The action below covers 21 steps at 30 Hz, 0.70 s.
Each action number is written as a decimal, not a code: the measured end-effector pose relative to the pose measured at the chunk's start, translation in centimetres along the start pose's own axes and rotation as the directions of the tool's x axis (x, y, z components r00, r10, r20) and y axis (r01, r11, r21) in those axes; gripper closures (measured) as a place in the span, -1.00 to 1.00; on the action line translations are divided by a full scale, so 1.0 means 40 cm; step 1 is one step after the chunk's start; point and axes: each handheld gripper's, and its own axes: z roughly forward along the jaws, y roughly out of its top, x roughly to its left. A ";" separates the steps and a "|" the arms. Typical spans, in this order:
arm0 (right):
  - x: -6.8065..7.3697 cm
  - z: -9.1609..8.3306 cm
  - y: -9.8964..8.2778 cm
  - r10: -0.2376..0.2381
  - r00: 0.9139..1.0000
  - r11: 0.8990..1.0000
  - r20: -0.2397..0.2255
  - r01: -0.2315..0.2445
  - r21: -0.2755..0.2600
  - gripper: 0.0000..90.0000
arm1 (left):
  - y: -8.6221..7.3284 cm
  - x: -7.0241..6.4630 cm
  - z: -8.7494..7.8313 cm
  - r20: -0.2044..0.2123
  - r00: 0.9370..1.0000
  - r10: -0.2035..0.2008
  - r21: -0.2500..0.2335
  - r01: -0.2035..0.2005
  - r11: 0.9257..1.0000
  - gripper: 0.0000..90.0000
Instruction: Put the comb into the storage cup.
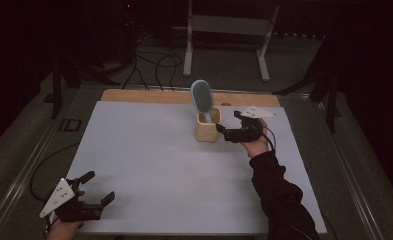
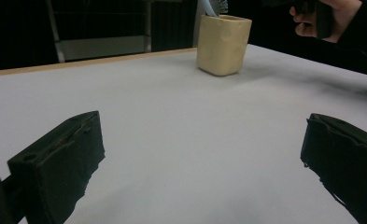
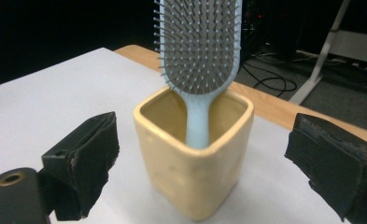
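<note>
A pale yellow square cup point(image 1: 207, 131) stands on the white sheet, right of centre toward the back. A light blue hairbrush point(image 1: 202, 97) stands in it handle down, bristle head up. My right gripper point(image 1: 227, 121) is just right of the cup, open, its jaws pointing at it. In the right gripper view the cup point(image 3: 195, 182) and the brush point(image 3: 200, 42) sit between the spread jaws of the gripper point(image 3: 209, 163), untouched. My left gripper point(image 1: 100, 186) rests open at the near left corner. In the left gripper view, the left gripper point(image 2: 202, 158) holds nothing and the cup point(image 2: 222, 44) is far off.
The white sheet point(image 1: 149, 165) covers most of the table; a wooden strip point(image 1: 134, 95) shows along the far edge. A metal stand point(image 1: 229, 30) and cables point(image 1: 154, 65) lie on the floor behind. The other hand point(image 2: 326, 18) shows beside the cup.
</note>
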 end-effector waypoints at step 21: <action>0.038 -0.118 -0.104 0.008 0.998 1.000 -0.055 -0.008 0.013 -0.81 | 0.000 -0.001 0.001 0.002 1.000 0.003 0.002 -0.003 1.000 -1.00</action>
